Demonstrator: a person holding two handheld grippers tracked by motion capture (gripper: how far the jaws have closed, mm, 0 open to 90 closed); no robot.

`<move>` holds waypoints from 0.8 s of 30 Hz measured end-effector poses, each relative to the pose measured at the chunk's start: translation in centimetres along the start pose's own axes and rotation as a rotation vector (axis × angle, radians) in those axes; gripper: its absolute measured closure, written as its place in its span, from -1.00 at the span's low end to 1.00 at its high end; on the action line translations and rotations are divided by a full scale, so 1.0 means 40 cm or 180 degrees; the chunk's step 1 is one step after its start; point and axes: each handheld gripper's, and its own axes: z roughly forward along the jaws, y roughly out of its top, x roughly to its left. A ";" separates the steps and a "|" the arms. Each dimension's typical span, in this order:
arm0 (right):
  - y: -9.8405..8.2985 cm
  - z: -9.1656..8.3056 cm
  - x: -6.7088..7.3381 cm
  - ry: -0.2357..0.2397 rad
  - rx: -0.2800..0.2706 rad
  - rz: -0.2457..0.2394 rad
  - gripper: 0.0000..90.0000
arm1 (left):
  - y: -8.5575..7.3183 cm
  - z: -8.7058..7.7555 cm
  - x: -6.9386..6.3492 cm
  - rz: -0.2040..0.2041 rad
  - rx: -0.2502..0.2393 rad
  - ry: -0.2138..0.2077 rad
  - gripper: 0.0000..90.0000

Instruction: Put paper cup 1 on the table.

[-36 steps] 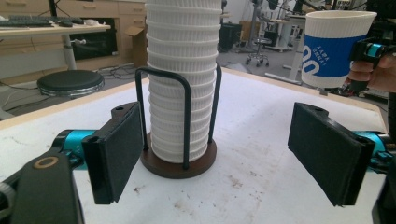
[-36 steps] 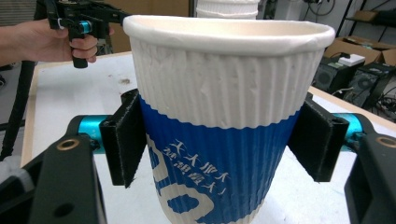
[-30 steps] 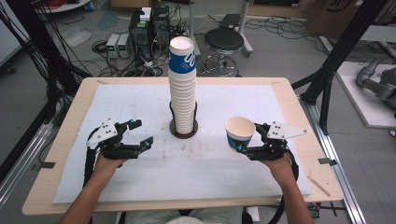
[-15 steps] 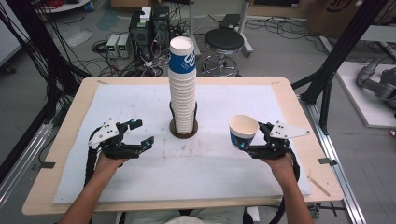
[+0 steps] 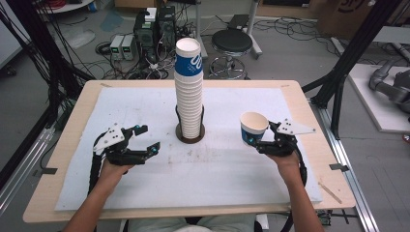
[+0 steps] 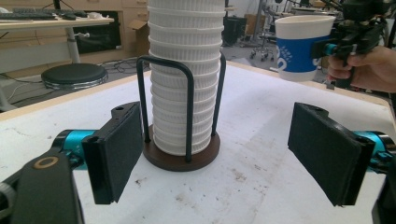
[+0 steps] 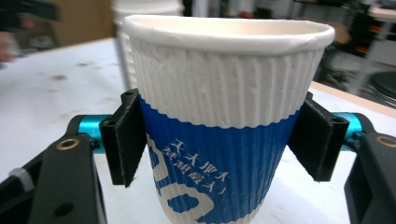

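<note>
Right gripper [image 7: 224,140]: jaws pinching a single blue-and-white ribbed paper cup [image 7: 224,121] by its lower blue band, one pad on each side, mouth up, rim slightly squashed to an oval. In the high view the cup [image 5: 253,127] hangs clear above the counter's white mat [image 5: 232,169], right of centre.

Left gripper [image 5: 133,145]: jaws spread wide, nothing between them, low over the mat on the left, aimed at the foot of the cup stack [image 5: 189,92].

The stack stands in a dark wire holder on a round wooden base [image 6: 181,158], mid-counter, toward the far side, tall and upright.

Judgement: the step in hand looks like carrying the lone cup off to a free spot on the right. To do it well: keep it upright, lower until the bottom meets the mat, only then release; squeeze no harder, the wall already gives.

Room: open mat near and right of the cup; the mat's right edge and the counter edge [image 5: 333,169] lie beyond the gripper. Stack well apart to the left.
</note>
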 end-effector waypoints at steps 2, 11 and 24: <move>-0.008 0.007 -0.021 -0.0167 0.0056 0.0050 -0.38 | -0.001 0.000 0.002 -0.0001 0.0008 -0.0005 -0.59; -0.048 0.026 -0.083 -0.0564 0.0297 0.0334 -0.38 | -0.006 0.001 0.001 -0.0006 0.0056 0.0004 -0.59; -0.092 0.013 -0.110 -0.0569 0.0534 0.0463 -0.39 | -0.009 0.004 0.003 -0.0023 0.0065 -0.0012 -0.59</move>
